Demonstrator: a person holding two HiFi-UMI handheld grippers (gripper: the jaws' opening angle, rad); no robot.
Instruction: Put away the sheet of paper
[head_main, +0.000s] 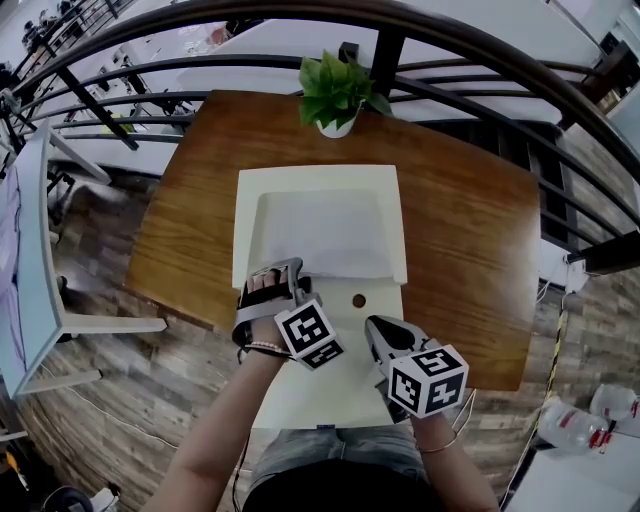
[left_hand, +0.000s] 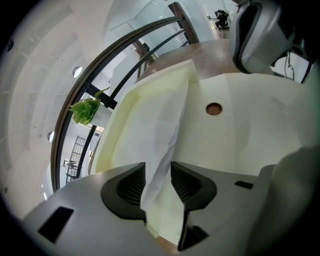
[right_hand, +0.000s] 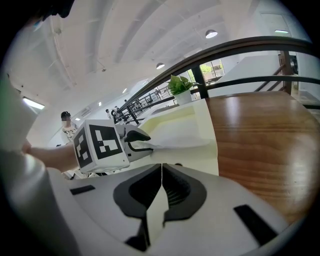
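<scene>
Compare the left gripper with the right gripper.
The left gripper has its jaws apart, with the edge of the sheet of paper between them; the right gripper's are together, empty. The left gripper reaches the paper; the right gripper sits nearer the person, off it. Both are over the cream case.

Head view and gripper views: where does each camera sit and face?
Head view: on the head, facing down at the tray; left tool, right tool, forearms show.
Left gripper view: on left tool, facing the plant; open jaws straddle the paper.
Right gripper view: on right tool, facing the tray; shut jaws show.
All share the plant.
</scene>
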